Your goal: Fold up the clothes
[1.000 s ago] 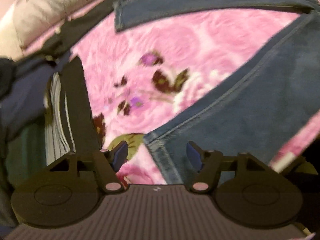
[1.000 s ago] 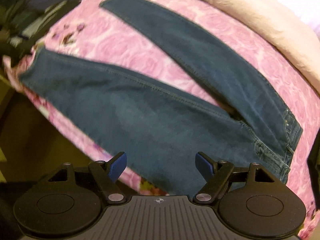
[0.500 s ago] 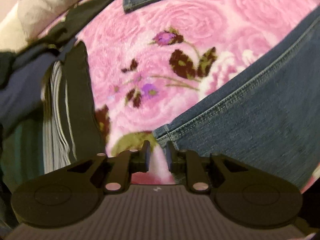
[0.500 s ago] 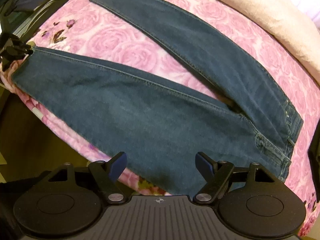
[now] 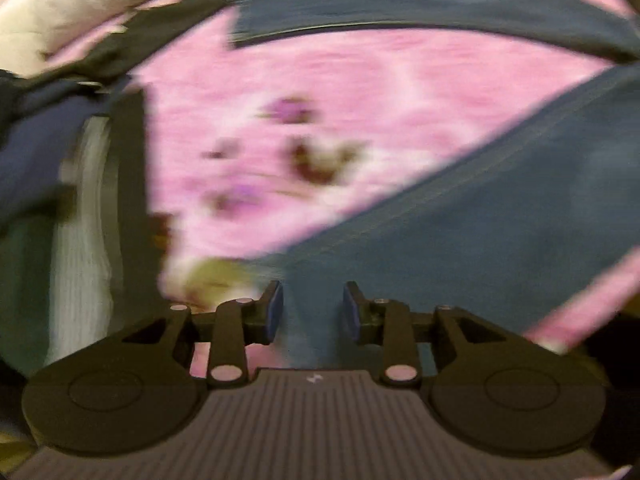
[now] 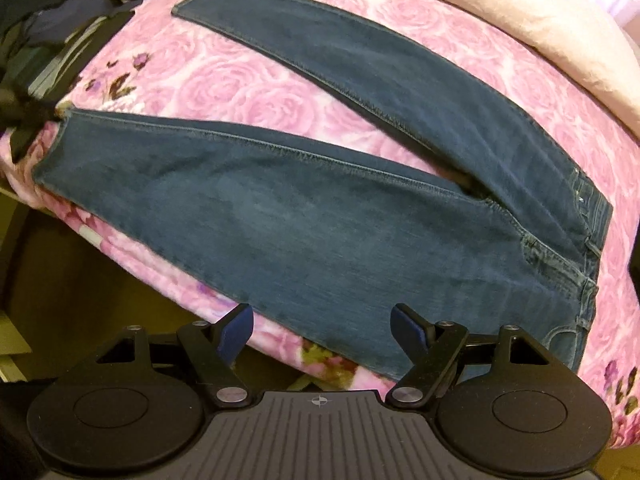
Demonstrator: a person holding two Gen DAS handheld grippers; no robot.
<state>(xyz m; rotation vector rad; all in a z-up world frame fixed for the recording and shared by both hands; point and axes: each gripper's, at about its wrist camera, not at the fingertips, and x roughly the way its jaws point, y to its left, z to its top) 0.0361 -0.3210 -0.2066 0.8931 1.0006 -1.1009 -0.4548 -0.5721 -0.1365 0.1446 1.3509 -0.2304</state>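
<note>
Blue jeans (image 6: 320, 220) lie flat on the pink rose blanket (image 6: 240, 72), legs spread in a V and the waistband at the right. My right gripper (image 6: 322, 332) hovers open at the bed's near edge, over the thigh of the near leg, holding nothing. In the blurred left wrist view, my left gripper (image 5: 312, 312) is at the hem end of the near leg (image 5: 500, 220). Its fingers stand partly apart with denim showing between them. The far leg (image 5: 420, 4) runs across the top.
A pile of dark clothes (image 6: 48, 20) sits at the blanket's left end, next to the hems. A cream duvet (image 6: 540, 12) borders the far right side. The bed edge drops to a brown floor (image 6: 80, 280) at the lower left.
My left gripper narrowed at the near leg's hem half a second ago, and its fingers are now wider apart and pulled back. The right gripper drifted slightly and stayed open.
</note>
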